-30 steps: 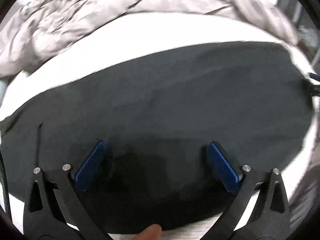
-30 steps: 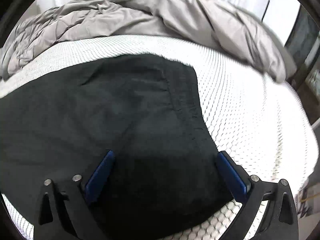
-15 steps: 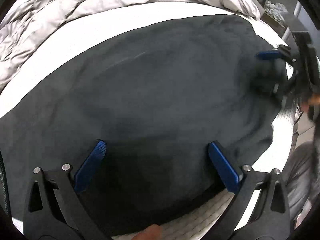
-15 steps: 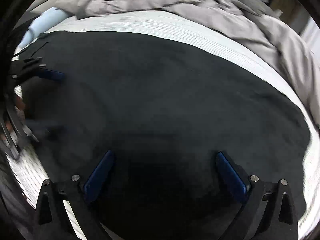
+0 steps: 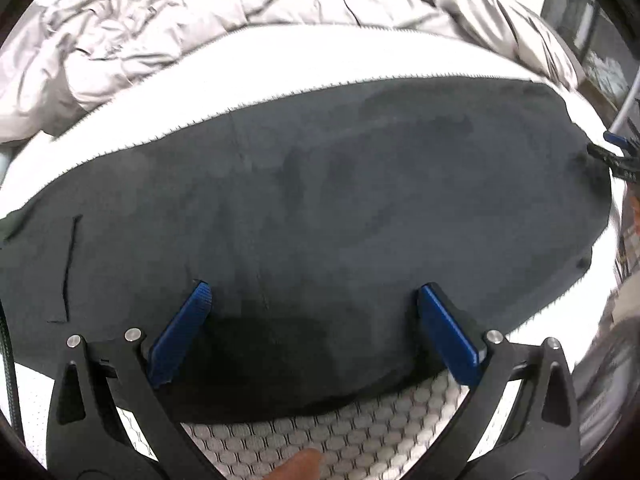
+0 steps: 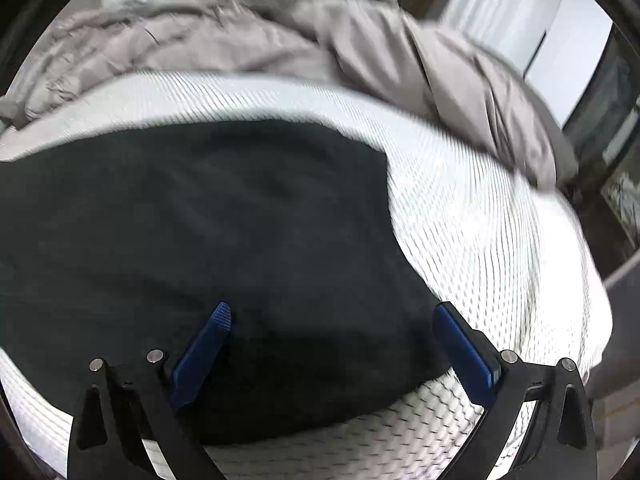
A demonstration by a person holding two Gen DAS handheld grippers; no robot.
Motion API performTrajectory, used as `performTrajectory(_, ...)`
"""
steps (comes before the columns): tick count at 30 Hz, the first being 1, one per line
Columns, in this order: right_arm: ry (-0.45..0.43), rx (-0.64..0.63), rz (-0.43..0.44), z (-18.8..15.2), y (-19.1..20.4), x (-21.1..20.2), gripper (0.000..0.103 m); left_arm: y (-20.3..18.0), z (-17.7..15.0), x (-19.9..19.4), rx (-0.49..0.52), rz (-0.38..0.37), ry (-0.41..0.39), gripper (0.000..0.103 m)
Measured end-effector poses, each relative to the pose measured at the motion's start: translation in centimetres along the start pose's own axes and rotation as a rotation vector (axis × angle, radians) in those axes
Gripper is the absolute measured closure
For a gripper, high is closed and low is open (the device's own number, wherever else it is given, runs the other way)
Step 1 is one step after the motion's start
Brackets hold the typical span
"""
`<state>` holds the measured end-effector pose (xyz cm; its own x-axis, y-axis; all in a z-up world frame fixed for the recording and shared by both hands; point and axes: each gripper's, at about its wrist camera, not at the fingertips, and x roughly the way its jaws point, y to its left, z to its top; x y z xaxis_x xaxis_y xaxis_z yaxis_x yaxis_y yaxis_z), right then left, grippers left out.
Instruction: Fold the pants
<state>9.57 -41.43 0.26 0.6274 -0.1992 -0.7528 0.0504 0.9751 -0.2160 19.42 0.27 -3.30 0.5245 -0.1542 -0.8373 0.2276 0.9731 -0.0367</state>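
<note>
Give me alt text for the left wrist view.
Dark pants lie spread flat on a white textured mattress, the open left tongs poised over their near edge, holding nothing. A rumpled grey duvet lies behind; the right tongs show at the right edge.

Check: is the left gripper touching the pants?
Cannot tell. In the left wrist view the open left gripper overlaps the dark pants, showing neither contact nor gap.

Pants: dark charcoal, soft matte fabric, spread flat and mostly smooth on a white mattress; slit pocket near left end.
</note>
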Motion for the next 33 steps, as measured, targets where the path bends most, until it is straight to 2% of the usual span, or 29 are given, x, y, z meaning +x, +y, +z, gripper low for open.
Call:
performTrajectory(2, -0.031, -0.033, 0.050, 2.6, 3.4, 0.7, 0.001, 0.7, 0.5, 0.7, -0.027, 0.028, 0.006, 0.000)
performTrajectory(3, -0.021, -0.070, 0.110, 3.0, 5.6, 0.9, 0.001, 1.3, 0.7, 1.5, -0.044, 0.043, 0.024, 0.000)
performTrajectory(5, 0.000, -0.124, 0.190, 3.3, 8.7, 1.6, 0.001, 2.5, 0.8, 2.0, -0.074, 0.057, 0.031, 0.000)
performTrajectory(8, 0.073, -0.258, 0.311, 2.7, 14.7, 2.7, 0.001, 4.7, 0.7, 1.6, -0.063, 0.112, 0.040, 0.000)
performTrajectory(9, 0.085, -0.322, 0.314, 2.4, 16.0, 2.9, 0.001, 5.6, 0.2, 1.3, -0.066, 0.134, 0.043, 0.000)
performTrajectory(10, 0.081, -0.344, 0.311, 1.6, 16.4, 3.3, 0.001, 6.3, 0.0, 1.4, -0.074, 0.133, 0.047, 0.000)
performTrajectory(11, 0.097, -0.330, 0.343, 1.5, 15.7, 3.8, 0.000, 7.6, -0.3, 1.2, -0.090, 0.129, 0.050, 0.000)
performTrajectory(12, 0.137, -0.280, 0.369, 1.7, 14.2, 4.5, 0.001, 8.3, -0.8, 0.9, -0.099, 0.137, 0.052, 0.000)
performTrajectory(13, 0.154, -0.244, 0.342, 1.9, 13.2, 4.9, 0.001, 9.2, -1.2, 0.6, -0.102, 0.150, 0.051, 0.000)
performTrajectory(15, 0.161, -0.191, 0.231, 2.1, 10.8, 5.3, 0.000, 10.4, -2.0, 0.1, -0.115, 0.167, 0.047, 0.000)
performTrajectory(19, 0.139, -0.096, 0.170, 2.2, 9.2, 4.5, 0.000, 10.3, -1.5, -0.8, -0.121, 0.143, 0.028, 0.001)
performTrajectory(22, 0.071, -0.125, 0.248, 3.5, 12.6, 2.7, 0.000, 8.5, 0.2, -1.1, -0.099, 0.064, -0.002, 0.001)
performTrajectory(25, 0.030, -0.198, 0.375, 5.1, 18.8, 1.2, 0.000, 6.4, 2.7, 0.3, -0.077, 0.066, 0.006, 0.001)
performTrajectory(27, 0.048, -0.235, 0.458, 5.7, 23.5, 0.6, 0.000, 5.1, 4.4, 2.4, -0.068, 0.055, 0.031, 0.001)
performTrajectory(28, 0.059, -0.250, 0.488, 6.2, 24.3, 1.3, 0.000, 4.8, 4.9, 3.4, -0.064, 0.063, 0.051, 0.001)
performTrajectory(29, 0.083, -0.289, 0.528, 6.4, 27.0, 1.7, 0.000, 4.7, 5.4, 4.8, -0.057, 0.085, 0.079, 0.000)
performTrajectory(31, 0.114, -0.348, 0.511, 7.6, 28.9, 4.8, 0.001, 5.6, 5.5, 6.0, -0.065, 0.110, 0.078, 0.000)
performTrajectory(33, 0.132, -0.407, 0.420, 7.4, 30.0, 6.0, 0.001, 7.2, 5.2, 6.0, -0.087, 0.119, 0.066, 0.000)
